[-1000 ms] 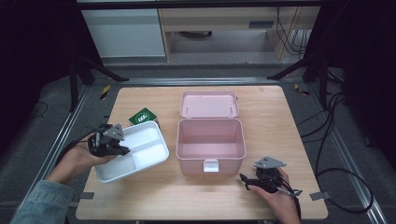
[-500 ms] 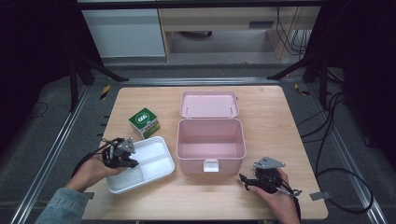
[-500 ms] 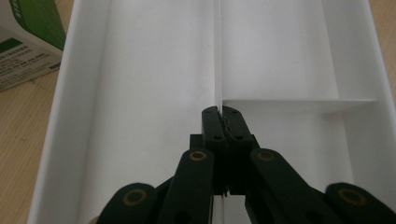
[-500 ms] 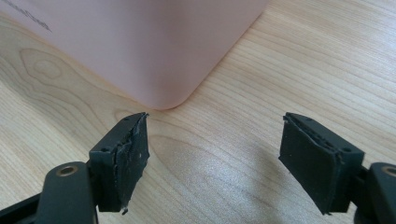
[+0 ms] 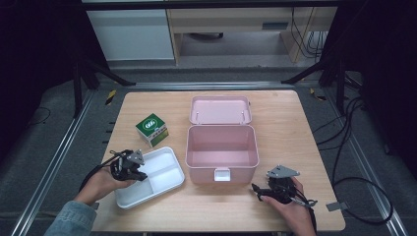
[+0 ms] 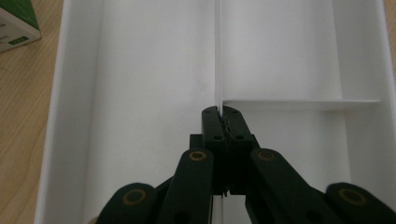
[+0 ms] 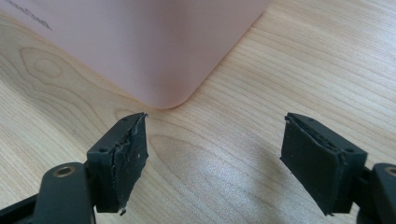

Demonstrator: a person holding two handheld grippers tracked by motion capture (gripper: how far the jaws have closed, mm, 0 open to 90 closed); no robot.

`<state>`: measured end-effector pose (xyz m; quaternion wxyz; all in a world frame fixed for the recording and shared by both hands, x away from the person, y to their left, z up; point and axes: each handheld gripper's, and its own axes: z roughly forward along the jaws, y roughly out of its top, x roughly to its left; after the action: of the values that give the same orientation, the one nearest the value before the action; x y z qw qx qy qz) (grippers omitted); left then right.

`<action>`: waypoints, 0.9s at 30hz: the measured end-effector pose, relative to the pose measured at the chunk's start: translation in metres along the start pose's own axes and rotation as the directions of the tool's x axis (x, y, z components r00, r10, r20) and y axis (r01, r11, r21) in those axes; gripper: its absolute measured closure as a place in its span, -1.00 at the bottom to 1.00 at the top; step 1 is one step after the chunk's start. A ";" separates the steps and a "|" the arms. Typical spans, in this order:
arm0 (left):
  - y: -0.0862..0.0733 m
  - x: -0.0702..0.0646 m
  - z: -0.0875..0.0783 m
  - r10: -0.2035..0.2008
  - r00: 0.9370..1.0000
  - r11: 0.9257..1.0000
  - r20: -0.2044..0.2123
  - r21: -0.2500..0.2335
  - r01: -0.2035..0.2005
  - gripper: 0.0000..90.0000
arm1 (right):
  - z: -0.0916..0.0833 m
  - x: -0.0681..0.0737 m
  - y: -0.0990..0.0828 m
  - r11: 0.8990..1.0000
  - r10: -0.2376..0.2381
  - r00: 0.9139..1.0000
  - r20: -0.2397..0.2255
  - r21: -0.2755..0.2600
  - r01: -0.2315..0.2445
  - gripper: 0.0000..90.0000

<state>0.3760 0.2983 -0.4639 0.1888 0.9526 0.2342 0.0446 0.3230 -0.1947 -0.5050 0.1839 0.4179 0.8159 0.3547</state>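
High view, containers: my white plastic divided tray (image 5: 158, 178) lies at the near left of the pale wooden table (image 5: 285, 123), just beside the pink plastic box (image 5: 222, 152) at the centre.
White tray, contents: nothing lies in any compartment that I can see; a long divider runs down its middle and a short cross wall splits one side (image 6: 280, 100).
Pink box, contents: its inside is bare pink; the hinged lid (image 5: 220, 109) lies open flat on the far side, and a small white latch (image 5: 222, 174) sits on the near wall.
Green carton: a small green and white cardboard carton (image 5: 152, 130) stands on the table just beyond the tray's far left corner, apart from it.
Left gripper: my left gripper (image 6: 221, 116) has its black jaws pressed together on the tray's thin middle divider, right at the junction with the cross wall.
Left hand: my left hand (image 5: 105, 179) comes in from the near left, with the gripper over the tray's left end (image 5: 129, 164).
Right gripper: my right gripper (image 7: 215, 154) stands wide, nothing between its pads, low over bare wood just off the box's near right corner (image 7: 163, 93).
Right hand: my right hand (image 5: 290, 201) rests at the near right of the table, gripper (image 5: 275, 186) pointing left towards the box.
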 end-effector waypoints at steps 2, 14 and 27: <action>0.000 -0.001 0.001 -0.002 1.000 1.000 -0.005 0.007 0.002 0.98 | 0.000 0.000 0.000 1.000 0.001 1.000 0.001 0.001 -0.001 -0.50; 0.006 -0.001 -0.023 -0.059 0.993 0.996 -0.103 -0.068 0.052 0.35 | 0.000 0.000 0.000 1.000 -0.001 1.000 -0.001 0.001 0.001 -0.51; 0.022 0.035 -0.046 -0.225 0.953 0.968 -0.202 -0.155 0.196 -0.78 | 0.003 0.003 0.000 1.000 0.006 1.000 -0.009 0.004 -0.006 -0.61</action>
<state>0.4086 0.3117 -0.4133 0.2287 0.8969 0.3502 0.1438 0.3229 -0.1915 -0.5072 0.1785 0.4194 0.8160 0.3556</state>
